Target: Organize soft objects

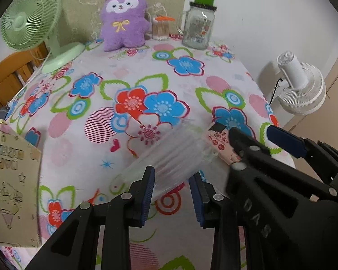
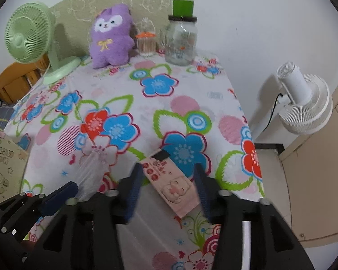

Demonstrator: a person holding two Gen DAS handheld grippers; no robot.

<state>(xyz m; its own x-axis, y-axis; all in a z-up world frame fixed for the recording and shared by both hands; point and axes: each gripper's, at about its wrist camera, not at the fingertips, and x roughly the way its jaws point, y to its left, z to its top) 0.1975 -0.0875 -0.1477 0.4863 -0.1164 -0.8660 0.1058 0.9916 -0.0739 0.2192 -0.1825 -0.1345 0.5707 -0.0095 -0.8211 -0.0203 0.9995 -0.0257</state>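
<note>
My left gripper point(image 1: 172, 175) is shut on a clear, ribbed plastic pack point(image 1: 169, 157) that reaches up and left over the flowered tablecloth point(image 1: 146, 72). In the right wrist view the same clear pack point(image 2: 90, 171) shows at lower left. A pink tissue pack point(image 2: 173, 180) with a cartoon pig lies on the cloth between the fingers of my right gripper point(image 2: 167, 168); the pads stand off its sides, so the gripper is open. From the left wrist view the right gripper point(image 1: 252, 131) straddles the pink tissue pack point(image 1: 218, 144). A purple plush toy point(image 1: 124, 20) sits upright at the far edge.
A green desk fan point(image 1: 31, 20) stands far left. A glass jar point(image 1: 197, 27) topped by a green cup and a small orange-lidded container point(image 1: 161, 29) stand far right. A pale printed box point(image 1: 9, 173) sits at the near left. A white fan point(image 2: 304, 105) stands beyond the table's right edge.
</note>
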